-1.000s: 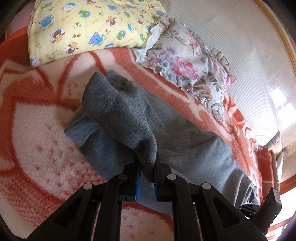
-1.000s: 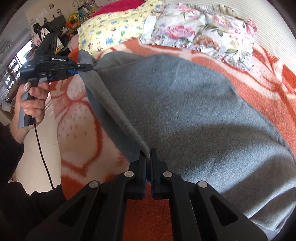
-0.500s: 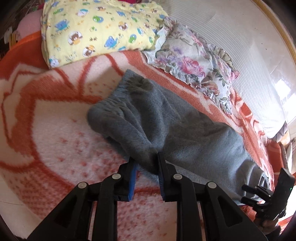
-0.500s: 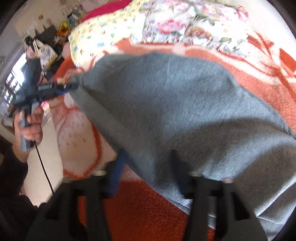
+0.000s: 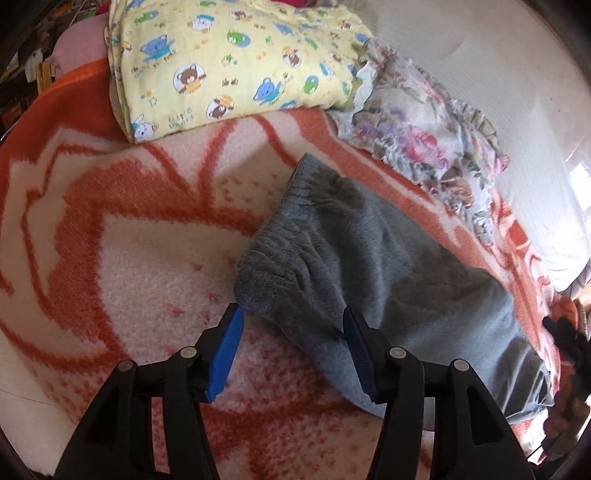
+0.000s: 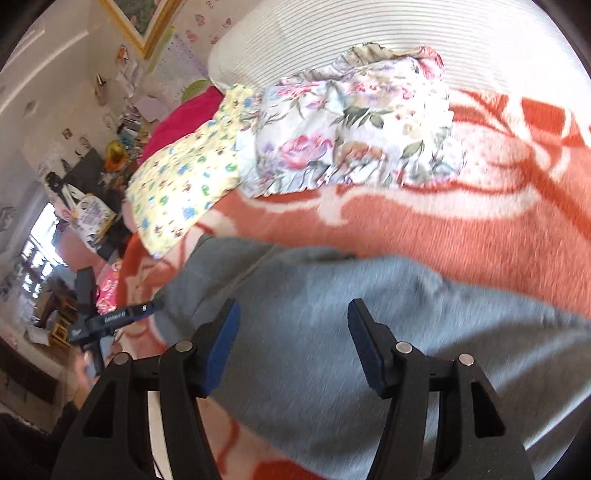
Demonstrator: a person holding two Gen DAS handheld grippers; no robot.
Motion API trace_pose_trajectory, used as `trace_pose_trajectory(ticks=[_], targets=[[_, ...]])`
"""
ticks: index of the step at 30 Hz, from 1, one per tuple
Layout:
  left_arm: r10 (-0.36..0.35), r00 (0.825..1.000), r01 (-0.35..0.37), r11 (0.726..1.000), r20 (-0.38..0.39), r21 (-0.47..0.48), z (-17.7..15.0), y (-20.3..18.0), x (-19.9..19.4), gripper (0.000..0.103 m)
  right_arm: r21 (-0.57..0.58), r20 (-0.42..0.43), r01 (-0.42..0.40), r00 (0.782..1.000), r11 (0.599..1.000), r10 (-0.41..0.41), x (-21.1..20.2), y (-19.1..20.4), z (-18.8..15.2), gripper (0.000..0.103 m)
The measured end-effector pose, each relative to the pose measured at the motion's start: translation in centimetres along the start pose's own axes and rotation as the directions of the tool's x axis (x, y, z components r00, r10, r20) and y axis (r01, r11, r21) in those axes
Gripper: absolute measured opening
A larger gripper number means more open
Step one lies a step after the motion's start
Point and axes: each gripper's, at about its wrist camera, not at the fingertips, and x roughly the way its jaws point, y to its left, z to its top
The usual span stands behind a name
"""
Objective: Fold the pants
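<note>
Grey fleece pants point(image 5: 388, 280) lie folded lengthwise on an orange and cream blanket point(image 5: 140, 258), waistband toward the pillows. My left gripper point(image 5: 291, 350) is open, its blue-padded fingers either side of the waistband's near corner, holding nothing. My right gripper point(image 6: 291, 343) is open just above the grey pants point(image 6: 332, 332), holding nothing. The left gripper also shows in the right wrist view point(image 6: 110, 317), at the pants' far left end. The right hand and gripper show at the right edge of the left wrist view point(image 5: 569, 369).
A yellow cartoon-print pillow point(image 5: 229, 62) and a floral pillow point(image 5: 424, 133) lie at the head of the bed. A white ribbed headboard point(image 6: 369, 33) stands behind them. Cluttered shelves and a window point(image 6: 48, 221) are beyond the bed's left side.
Both grippers were shut on the pants' edge and lifting it over. They laid it down on the blanket and both opened, letting go. The pants now lie folded flat.
</note>
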Motion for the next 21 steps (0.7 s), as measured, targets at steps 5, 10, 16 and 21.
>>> trace_pose_trajectory(ticks=[5,10,16,21], targets=[[-0.034,0.996,0.029,0.998,-0.082,-0.064,-0.2,1.1,2.8,0.06,-0.027,-0.017,0.108,0.994,0.994,-0.108,3.0,-0.8,4.1,0.062],[-0.04,0.996,0.034,0.997,-0.075,-0.072,0.4,0.2,3.8,0.073,-0.029,-0.143,0.139,0.979,0.99,-0.142,8.3,-3.1,6.3,0.062],[0.016,1.0,-0.015,0.996,0.012,-0.083,0.4,-1.0,4.5,0.052,-0.094,-0.339,0.068,0.936,0.993,-0.097,14.2,-3.8,4.4,0.049],[-0.026,0.996,0.036,0.992,0.089,-0.118,0.0,-0.6,2.7,0.021,-0.204,-0.248,0.126,0.953,0.971,-0.176,13.2,-2.6,4.6,0.017]])
